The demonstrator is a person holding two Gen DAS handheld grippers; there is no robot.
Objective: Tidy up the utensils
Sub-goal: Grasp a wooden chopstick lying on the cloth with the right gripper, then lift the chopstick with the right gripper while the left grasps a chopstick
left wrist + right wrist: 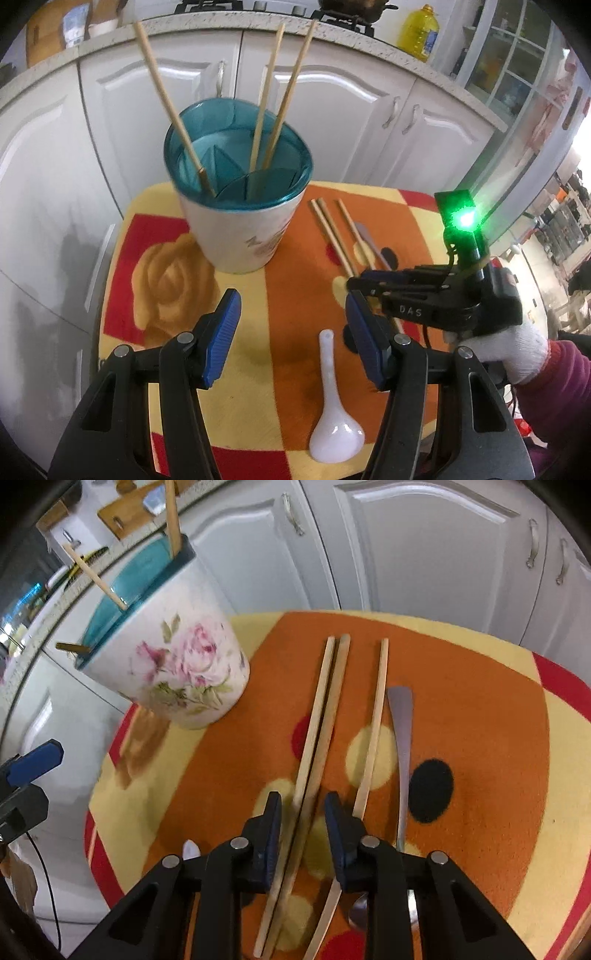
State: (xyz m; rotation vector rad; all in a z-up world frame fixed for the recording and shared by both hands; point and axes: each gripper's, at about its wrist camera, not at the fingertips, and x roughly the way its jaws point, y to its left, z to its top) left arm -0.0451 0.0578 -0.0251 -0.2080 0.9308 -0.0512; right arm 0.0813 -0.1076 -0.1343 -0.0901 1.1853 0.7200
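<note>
The right gripper (302,805) hangs low over a cloth-covered counter (480,709), its jaws narrowed around two paired chopsticks (325,716) but not visibly pressing them. A third chopstick (373,734) and a metal spoon (403,738) lie just beside. The left gripper (291,325), jaws wide apart, hovers above a white spoon (334,417) near the counter's front edge, short of the floral utensil holder (240,206).

Left gripper (291,338) tilts downward, fingers spread wide — right gripper (303,834) points steeply down, fingers narrowly apart.
</note>
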